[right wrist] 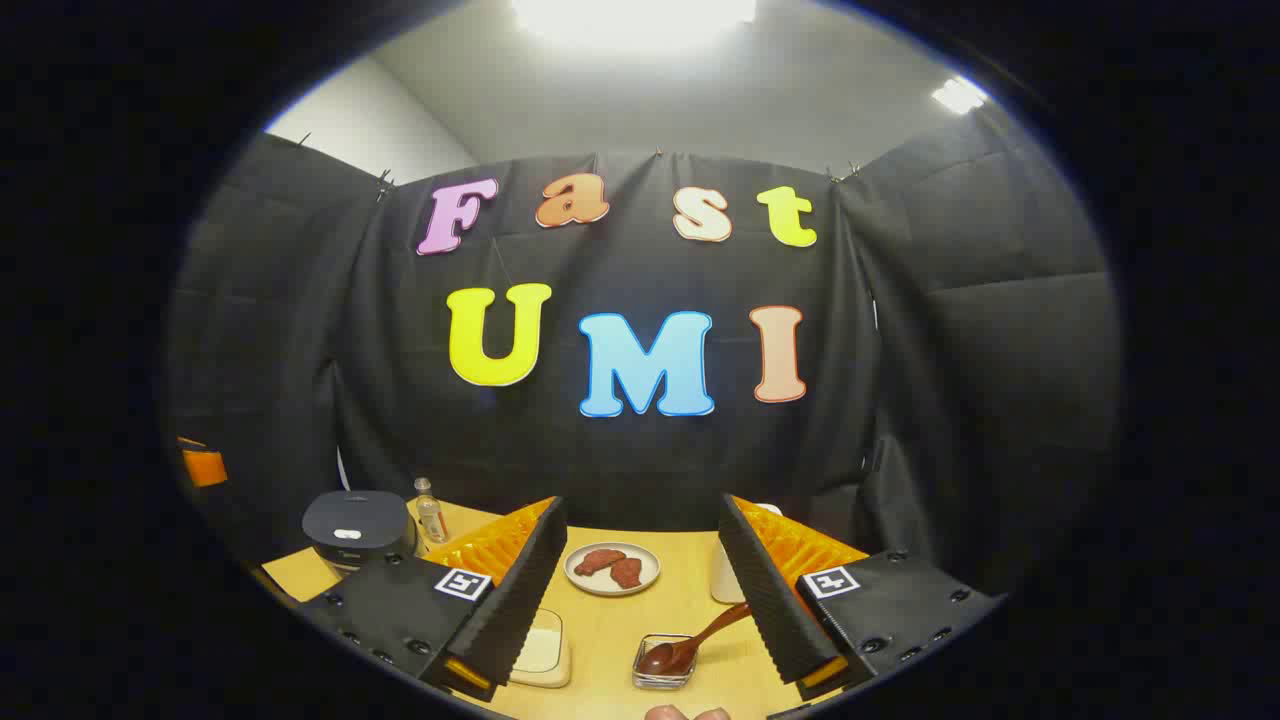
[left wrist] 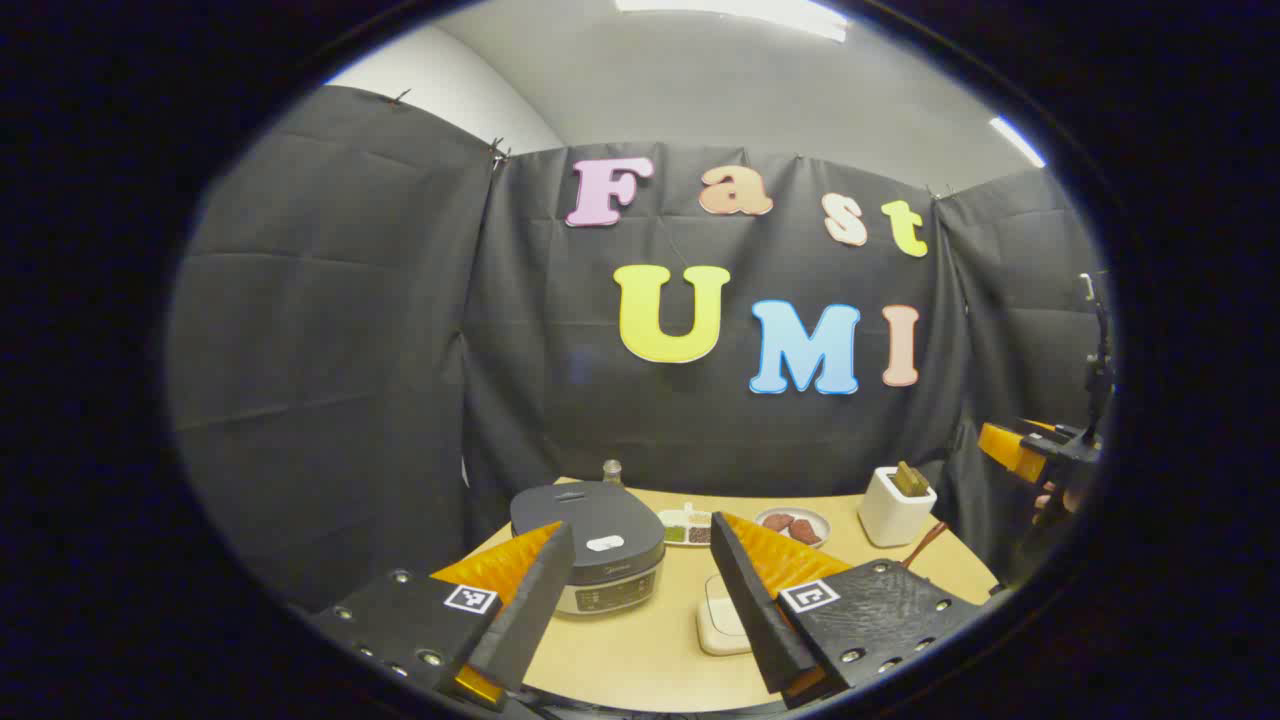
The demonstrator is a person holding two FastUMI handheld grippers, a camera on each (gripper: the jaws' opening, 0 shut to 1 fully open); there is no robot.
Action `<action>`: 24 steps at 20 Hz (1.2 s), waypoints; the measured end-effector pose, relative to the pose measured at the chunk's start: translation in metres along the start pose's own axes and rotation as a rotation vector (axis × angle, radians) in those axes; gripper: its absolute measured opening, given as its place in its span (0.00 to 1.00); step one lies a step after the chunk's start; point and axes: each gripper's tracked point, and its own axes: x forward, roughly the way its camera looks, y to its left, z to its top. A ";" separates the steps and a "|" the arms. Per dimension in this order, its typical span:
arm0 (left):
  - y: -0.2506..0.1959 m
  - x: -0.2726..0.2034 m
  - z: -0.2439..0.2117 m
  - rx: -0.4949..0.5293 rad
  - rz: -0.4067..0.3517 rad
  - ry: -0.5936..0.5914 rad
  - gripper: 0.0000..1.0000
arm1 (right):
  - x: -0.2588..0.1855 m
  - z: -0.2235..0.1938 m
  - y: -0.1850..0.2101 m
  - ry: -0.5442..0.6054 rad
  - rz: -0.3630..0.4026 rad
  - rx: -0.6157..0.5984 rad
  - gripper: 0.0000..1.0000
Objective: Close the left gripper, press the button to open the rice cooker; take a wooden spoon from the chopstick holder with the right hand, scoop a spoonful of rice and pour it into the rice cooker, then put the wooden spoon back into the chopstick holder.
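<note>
The dark grey rice cooker [left wrist: 590, 545] stands at the table's left with its lid down; it also shows far left as the rice cooker [right wrist: 358, 525]. My left gripper [left wrist: 641, 527] hovers open above the table, just right of the cooker. The wooden spoon [right wrist: 700, 640] lies with its bowl in a small glass dish [right wrist: 662, 675], and its handle [left wrist: 925, 545] leans toward the white chopstick holder [left wrist: 893, 508]. My right gripper [right wrist: 642, 510] hangs open above the spoon and touches nothing. That holder [right wrist: 728, 580] is partly hidden behind the right finger.
A plate of red pieces [right wrist: 612, 568] sits mid-table, with a small divided dish [left wrist: 686, 528] beside the cooker. A white square container [left wrist: 722, 625] lies near the front. A bottle [right wrist: 430, 510] stands behind the cooker. Fingertips [right wrist: 685, 712] show at the bottom edge.
</note>
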 end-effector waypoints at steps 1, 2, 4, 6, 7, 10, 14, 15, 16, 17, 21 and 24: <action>-0.002 0.000 -0.001 0.002 0.010 0.002 0.86 | 0.000 -0.006 -0.004 0.016 -0.011 -0.018 0.97; -0.006 0.000 -0.005 0.004 0.012 0.005 0.86 | -0.002 -0.009 -0.007 0.023 -0.023 -0.024 0.98; -0.015 0.000 -0.008 0.003 0.011 0.010 0.87 | -0.008 -0.023 -0.008 0.054 -0.027 -0.002 0.93; -0.021 0.001 -0.011 -0.007 0.010 0.015 0.86 | -0.012 -0.038 -0.002 0.093 -0.007 0.004 0.93; -0.025 0.002 -0.012 -0.012 0.010 0.019 0.87 | -0.011 -0.038 -0.004 0.095 -0.004 -0.003 0.97; -0.029 0.009 -0.020 -0.022 0.022 0.037 0.87 | -0.006 -0.035 -0.003 0.089 0.014 -0.013 0.97; -0.040 0.016 -0.012 -0.042 0.036 0.009 0.86 | 0.001 -0.039 -0.002 0.090 0.051 -0.006 0.97; -0.042 0.019 -0.010 -0.038 0.041 0.007 0.86 | 0.001 -0.043 -0.001 0.099 0.062 0.007 0.97; -0.044 0.020 -0.009 -0.029 0.050 0.006 0.86 | 0.001 -0.047 -0.002 0.107 0.069 0.018 0.97; -0.045 0.023 -0.008 -0.019 0.060 0.006 0.87 | 0.000 -0.050 -0.004 0.114 0.070 0.027 0.93; -0.047 0.030 0.001 -0.026 0.097 0.006 0.86 | 0.001 -0.050 -0.010 0.091 0.095 0.039 0.93; -0.032 0.035 0.012 -0.021 0.144 0.004 0.87 | 0.005 -0.055 -0.016 0.079 0.104 0.026 0.98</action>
